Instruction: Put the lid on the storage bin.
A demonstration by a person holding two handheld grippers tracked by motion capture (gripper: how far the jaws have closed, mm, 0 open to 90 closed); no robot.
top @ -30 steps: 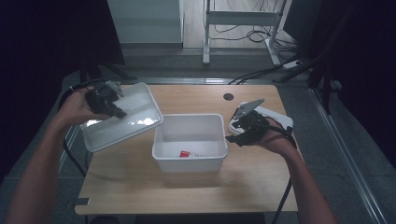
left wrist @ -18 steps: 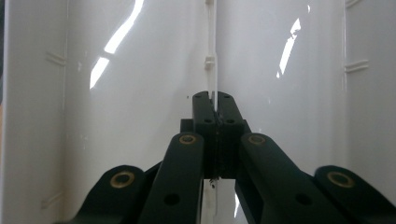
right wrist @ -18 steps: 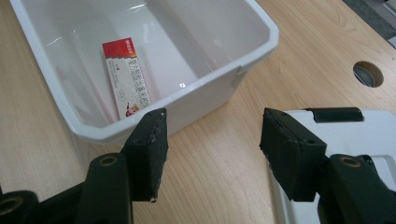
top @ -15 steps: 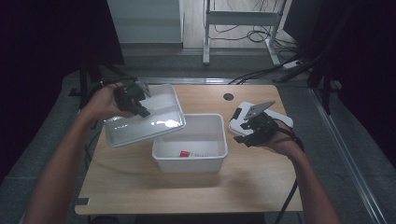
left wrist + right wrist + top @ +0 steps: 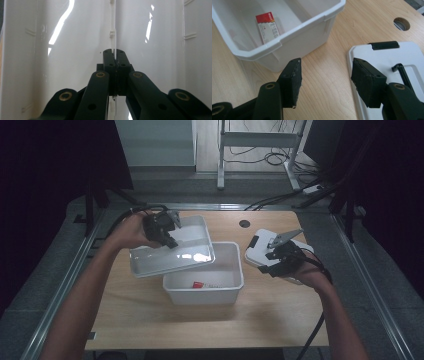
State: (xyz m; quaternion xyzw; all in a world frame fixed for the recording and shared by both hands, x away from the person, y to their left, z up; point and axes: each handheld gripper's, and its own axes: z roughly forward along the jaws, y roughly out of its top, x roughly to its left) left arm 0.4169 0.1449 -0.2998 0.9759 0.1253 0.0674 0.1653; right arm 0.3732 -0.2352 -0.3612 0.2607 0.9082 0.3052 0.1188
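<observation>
A white plastic bin (image 5: 205,292) stands mid-table with a small red and white packet (image 5: 198,284) on its floor; the packet (image 5: 267,27) and the bin (image 5: 287,40) appear in the right gripper view too. My left gripper (image 5: 170,239) is shut on the white lid (image 5: 172,247), holding it tilted in the air over the bin's left rear corner. In the left gripper view the jaws pinch the lid's thin rib (image 5: 114,30). My right gripper (image 5: 270,262) is open, low over the table to the right of the bin, with nothing between its fingers (image 5: 292,80).
A white flat device (image 5: 265,251) with a black clip lies on the table under my right hand. A round cable hole (image 5: 244,223) sits in the tabletop behind it. Dark floor, cables and a metal stand lie beyond the far edge.
The left gripper has carried the lid to the right, from beside the bin to partly over it. The right gripper has stayed open near the white device.
</observation>
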